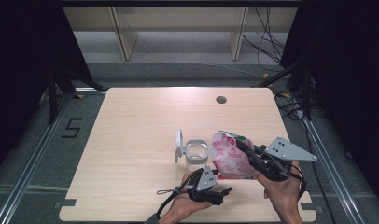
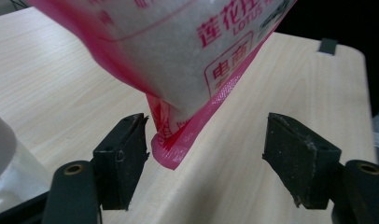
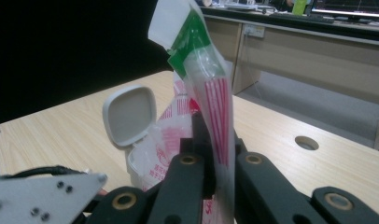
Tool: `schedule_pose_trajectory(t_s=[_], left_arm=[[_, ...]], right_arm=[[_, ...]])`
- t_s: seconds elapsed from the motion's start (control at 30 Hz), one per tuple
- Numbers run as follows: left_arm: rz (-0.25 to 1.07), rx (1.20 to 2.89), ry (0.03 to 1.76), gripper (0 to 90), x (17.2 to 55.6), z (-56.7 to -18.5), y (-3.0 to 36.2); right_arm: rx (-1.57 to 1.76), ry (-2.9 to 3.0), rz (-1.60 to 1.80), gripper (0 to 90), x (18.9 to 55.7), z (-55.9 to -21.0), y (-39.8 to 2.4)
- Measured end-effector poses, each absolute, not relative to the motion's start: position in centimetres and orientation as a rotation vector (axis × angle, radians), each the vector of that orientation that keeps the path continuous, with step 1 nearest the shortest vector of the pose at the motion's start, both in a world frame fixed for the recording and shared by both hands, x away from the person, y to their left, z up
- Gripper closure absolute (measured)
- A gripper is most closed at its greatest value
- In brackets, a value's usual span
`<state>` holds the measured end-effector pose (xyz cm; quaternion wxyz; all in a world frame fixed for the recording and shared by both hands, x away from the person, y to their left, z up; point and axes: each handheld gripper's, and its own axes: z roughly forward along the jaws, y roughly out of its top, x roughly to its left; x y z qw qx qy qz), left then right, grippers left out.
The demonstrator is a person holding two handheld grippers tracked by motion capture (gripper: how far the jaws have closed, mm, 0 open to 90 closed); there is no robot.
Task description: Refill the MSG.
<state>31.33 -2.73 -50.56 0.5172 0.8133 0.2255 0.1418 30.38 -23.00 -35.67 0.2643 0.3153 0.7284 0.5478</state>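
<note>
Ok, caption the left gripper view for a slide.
Open left tool under the pink bag, whose bottom corner hangs near one pad above the table.

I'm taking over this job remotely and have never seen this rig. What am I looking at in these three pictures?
A person works at a wooden table with a hand-held two-jaw tool in each hand. The high view looks down from above; the other two views ride on the tools. The right gripper is shut on a pink and white bag, lifted beside a clear container with its lid flipped open. The left gripper is open, with the bag's bottom corner between its jaws.
</note>
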Motion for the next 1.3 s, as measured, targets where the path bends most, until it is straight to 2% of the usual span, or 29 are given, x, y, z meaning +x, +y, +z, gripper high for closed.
schedule_pose_trajectory(t_s=[0.23, 0.43, 0.47, 0.53, 0.8, 1.0, 1.3], left_arm=[[0.395, 1.916, 0.558, 36.5, 31.8, -51.0, -3.0], [0.501, 1.954, 0.559, 53.4, 32.0, -51.2, -3.0], [0.510, 1.952, 0.553, 64.0, 32.0, -51.2, -3.0], [0.492, 1.947, 0.546, 66.2, 31.9, -51.3, -3.1], [0.470, 1.906, 0.581, 68.1, 31.7, -50.9, -3.2], [0.383, 1.858, 0.602, 69.0, 31.5, -51.2, -3.6], [0.343, 1.808, 0.623, 69.5, 31.7, -50.9, -3.9]], right_arm=[[0.827, 1.961, 1.508, 90.0, 30.7, -35.6, -22.2], [0.828, 1.984, 1.485, 90.0, 30.7, -35.7, -21.6], [0.808, 1.995, 1.467, 90.0, 30.8, -35.7, -21.3], [0.795, 1.993, 1.465, 90.0, 30.9, -35.7, -21.2], [0.830, 1.977, 1.479, 90.0, 31.4, -35.1, -21.2], [0.862, 1.986, 1.468, 90.0, 32.4, -35.2, -20.3], [0.837, 2.006, 1.444, 90.0, 33.7, -34.7, -19.1]])
